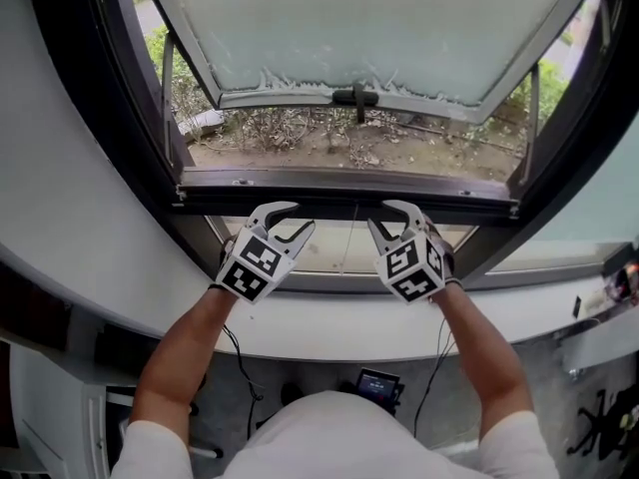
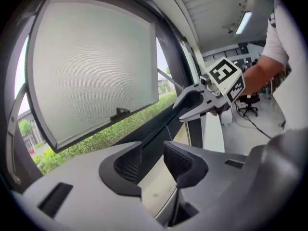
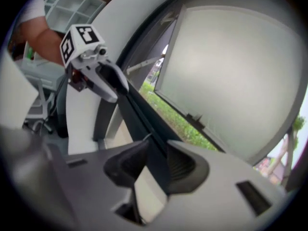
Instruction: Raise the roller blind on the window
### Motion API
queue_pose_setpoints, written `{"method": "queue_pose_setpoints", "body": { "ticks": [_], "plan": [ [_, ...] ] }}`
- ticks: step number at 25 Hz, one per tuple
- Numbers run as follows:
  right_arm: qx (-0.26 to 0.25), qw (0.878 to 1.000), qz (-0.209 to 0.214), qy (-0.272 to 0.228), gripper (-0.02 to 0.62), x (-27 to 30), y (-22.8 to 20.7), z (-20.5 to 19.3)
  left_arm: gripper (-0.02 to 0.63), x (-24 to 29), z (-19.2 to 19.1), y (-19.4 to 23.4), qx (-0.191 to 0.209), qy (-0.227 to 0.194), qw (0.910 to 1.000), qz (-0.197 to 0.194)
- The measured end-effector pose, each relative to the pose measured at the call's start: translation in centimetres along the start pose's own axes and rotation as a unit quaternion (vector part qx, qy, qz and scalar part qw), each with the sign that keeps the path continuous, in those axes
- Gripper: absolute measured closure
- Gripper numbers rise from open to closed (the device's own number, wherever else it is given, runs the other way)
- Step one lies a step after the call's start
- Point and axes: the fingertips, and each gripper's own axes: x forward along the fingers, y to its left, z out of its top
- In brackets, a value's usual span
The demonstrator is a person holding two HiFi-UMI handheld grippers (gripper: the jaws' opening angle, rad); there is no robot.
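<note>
The roller blind, as far as it shows, is the long dark bar [image 1: 349,200] across the foot of the window opening. A thin cord [image 1: 348,242] hangs from its middle over a pale beige panel [image 1: 329,252] below.

The left tool [image 1: 305,217] has its jaws apart. In the left gripper view, the bar and the beige panel show through the gap, and neither ribbed pad presses on anything. The right tool [image 1: 377,215] is also spread. In the right gripper view the bar runs through its gap, and I cannot tell whether a pad touches it. In the head view, both tools' tips lie at the bar's near edge, on either side of the cord.

The only print is the black-and-white square pattern on the left marker cube [image 1: 252,265] and the right marker cube [image 1: 411,267].

Both bare forearms reach forward from white short sleeves. The tools angle slightly towards each other, with the cubes facing up.

Beyond the bar, a frosted pale window sash in a grey frame [image 1: 379,28] stands pushed outward, with a black handle [image 1: 355,96] on its lower edge. Under it are bare ground, dry twigs and green shrubs [image 1: 170,78]. A curved white sill [image 1: 100,267] runs beneath the hands. Below it, black cables [image 1: 238,362] and a small dark device with a blue screen [image 1: 377,382] lie on the grey floor.
</note>
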Motion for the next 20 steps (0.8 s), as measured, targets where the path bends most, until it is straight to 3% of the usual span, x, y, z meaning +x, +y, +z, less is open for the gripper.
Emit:
{"method": "queue_pose_setpoints", "body": {
  "ticks": [3,7,10,12,20],
  "plan": [
    [-0.063,0.998,-0.009,0.021,0.468,0.9,0.0,0.0,0.442,1.1,-0.5,-0.2,0.070,0.035,0.9969,0.001],
    [-0.123,0.991,-0.021,0.042,0.457,1.6,-0.4,0.1,0.411,2.1,-0.7,-0.3,0.158,0.071,0.9849,0.008],
    [-0.204,0.976,-0.042,0.064,0.457,1.8,-0.3,-0.3,0.399,3.1,-1.0,-0.2,0.210,0.098,0.9727,0.014],
    [-0.254,0.962,-0.053,0.084,0.452,2.1,0.0,-1.0,0.397,3.7,-1.3,-0.1,0.228,0.113,0.9670,0.015],
    [-0.317,0.938,-0.056,0.130,0.439,3.3,0.2,-2.3,0.397,5.7,-2.0,-0.8,0.273,0.154,0.9495,0.011]
  ]
}}
